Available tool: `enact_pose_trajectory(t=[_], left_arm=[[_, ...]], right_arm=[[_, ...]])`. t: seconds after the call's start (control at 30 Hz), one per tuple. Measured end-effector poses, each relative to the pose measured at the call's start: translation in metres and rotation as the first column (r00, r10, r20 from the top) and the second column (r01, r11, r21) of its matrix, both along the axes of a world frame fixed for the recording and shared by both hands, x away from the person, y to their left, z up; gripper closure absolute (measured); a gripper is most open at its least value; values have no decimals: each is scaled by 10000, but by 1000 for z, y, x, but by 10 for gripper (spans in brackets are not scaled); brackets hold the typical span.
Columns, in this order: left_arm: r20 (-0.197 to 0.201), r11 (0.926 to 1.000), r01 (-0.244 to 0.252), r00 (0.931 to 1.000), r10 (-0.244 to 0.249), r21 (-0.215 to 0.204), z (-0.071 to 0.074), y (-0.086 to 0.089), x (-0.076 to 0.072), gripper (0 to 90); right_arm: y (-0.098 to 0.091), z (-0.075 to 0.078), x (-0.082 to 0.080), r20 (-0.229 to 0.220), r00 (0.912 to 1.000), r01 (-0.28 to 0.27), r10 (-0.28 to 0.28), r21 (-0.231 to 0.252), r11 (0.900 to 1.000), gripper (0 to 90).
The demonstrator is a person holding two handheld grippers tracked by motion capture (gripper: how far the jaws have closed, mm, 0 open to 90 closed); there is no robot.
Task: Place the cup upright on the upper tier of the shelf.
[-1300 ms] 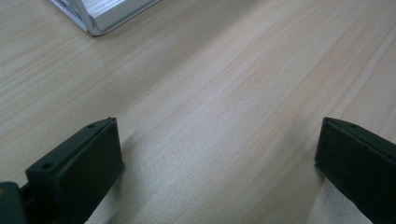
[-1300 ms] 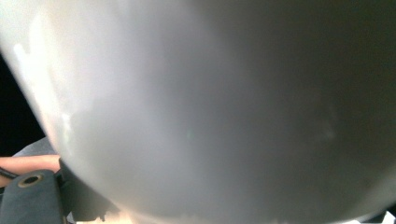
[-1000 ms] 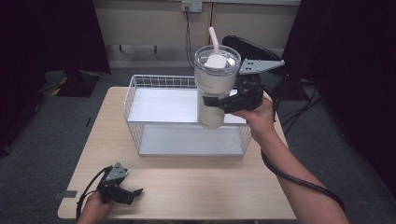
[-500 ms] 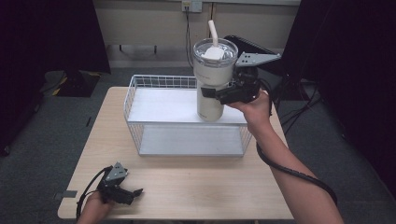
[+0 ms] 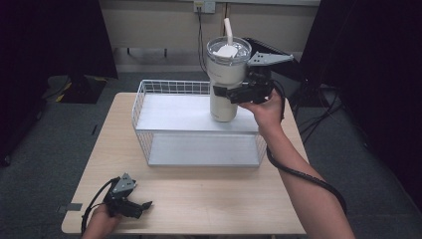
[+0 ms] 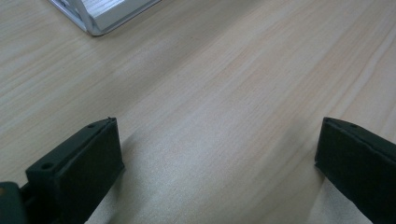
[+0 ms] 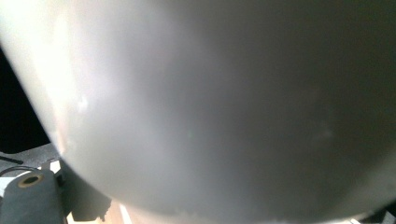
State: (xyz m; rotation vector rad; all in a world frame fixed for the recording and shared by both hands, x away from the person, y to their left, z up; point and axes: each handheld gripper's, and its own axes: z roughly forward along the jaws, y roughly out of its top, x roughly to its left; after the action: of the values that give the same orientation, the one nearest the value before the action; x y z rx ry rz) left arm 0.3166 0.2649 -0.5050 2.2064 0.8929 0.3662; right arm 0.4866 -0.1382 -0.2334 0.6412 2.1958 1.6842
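White, one tumbler [image 5: 226, 74] sits pinched in the right hand-held gripper [image 5: 234, 93]; below it one wire basket [image 5: 149, 144]; the left hand-held gripper [image 5: 142, 206] lies spread on the counter [image 5: 214, 199].

right gripper [image 5: 224, 92] raised, jaws clamped, left gripper [image 5: 142, 206] low, jaws spread wide

Wire basket [image 5: 149, 117] on table [image 5: 209, 199] far side, tumbler [image 5: 226, 79] above its right end

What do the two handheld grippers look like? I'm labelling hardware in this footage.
Both are black. The right gripper carries a grey three-cornered plate on top and trails a black cable along the bare, sleeveless forearm. The left gripper has a smaller grey plate and a looping black cable. Its jaws are flat black blocks with small holes.
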Motion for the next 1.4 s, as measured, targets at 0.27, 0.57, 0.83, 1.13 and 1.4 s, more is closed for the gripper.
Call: enact_pose_trajectory(t=[0.27,0.57,0.83,1.13,1.4], left_arm=[[3,10000,1,10000,-1,2,0,0,0,0],[3,10000,0,10000,0,1,0,0,0,0],[1,10000,0,10000,0,0,0,0,0,0],[3,10000,1,10000,-1,4,0,0,0,0],[1,10000,-1,10000,1,2,0,0,0,0]], right_arm=[[4,-11,10,173,9984,545,-543,-105,9985,101],[7,-16,16,262,9975,657,-654,-116,9978,101],[10,-23,18,273,9974,676,-673,-114,9976,101],[8,-26,19,222,9975,668,-670,99,9977,99],[7,-26,20,164,9975,689,-691,151,9975,97]])
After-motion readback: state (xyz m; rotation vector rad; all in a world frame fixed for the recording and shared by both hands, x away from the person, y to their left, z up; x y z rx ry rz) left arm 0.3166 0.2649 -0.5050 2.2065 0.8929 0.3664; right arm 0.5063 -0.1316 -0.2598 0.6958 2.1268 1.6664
